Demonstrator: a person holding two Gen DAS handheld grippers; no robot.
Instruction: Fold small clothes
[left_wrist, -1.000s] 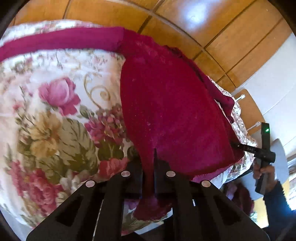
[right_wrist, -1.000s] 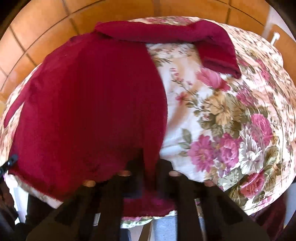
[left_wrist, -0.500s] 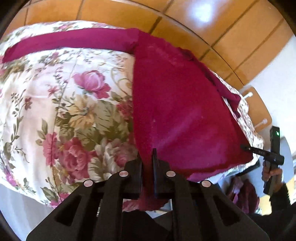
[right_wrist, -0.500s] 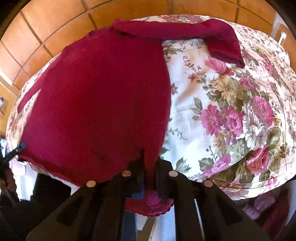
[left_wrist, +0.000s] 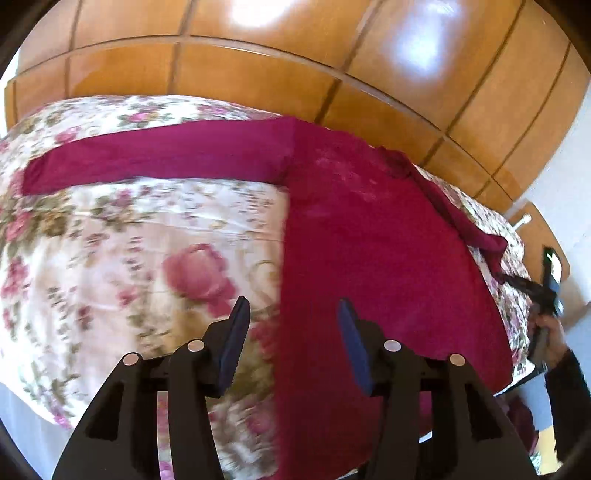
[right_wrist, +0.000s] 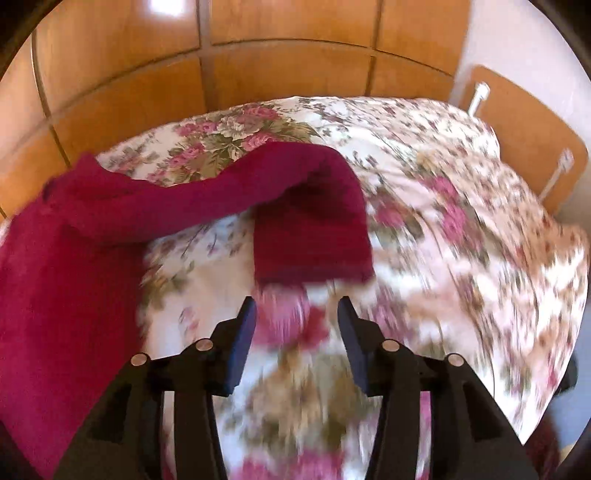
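A dark red knitted sweater (left_wrist: 376, 258) lies spread flat on a floral bedspread (left_wrist: 110, 258). One sleeve (left_wrist: 155, 158) stretches straight out to the left. My left gripper (left_wrist: 291, 314) is open and empty, over the sweater's left side edge near the hem. In the right wrist view the sweater body (right_wrist: 55, 295) lies at the left and its other sleeve (right_wrist: 310, 229) is bent over on itself. My right gripper (right_wrist: 297, 310) is open and empty, just short of that sleeve's cuff. The right gripper also shows in the left wrist view (left_wrist: 546, 288), in a hand.
A wooden panelled wardrobe (left_wrist: 258, 66) stands behind the bed. A wooden board with white pegs (right_wrist: 528, 147) is at the far right. The bedspread (right_wrist: 461, 258) drops off at its near edge in both views.
Both grippers have let go of the sweater's hem and opened. The left one moved forward along the sweater's left edge. The right one swung right toward the folded sleeve.
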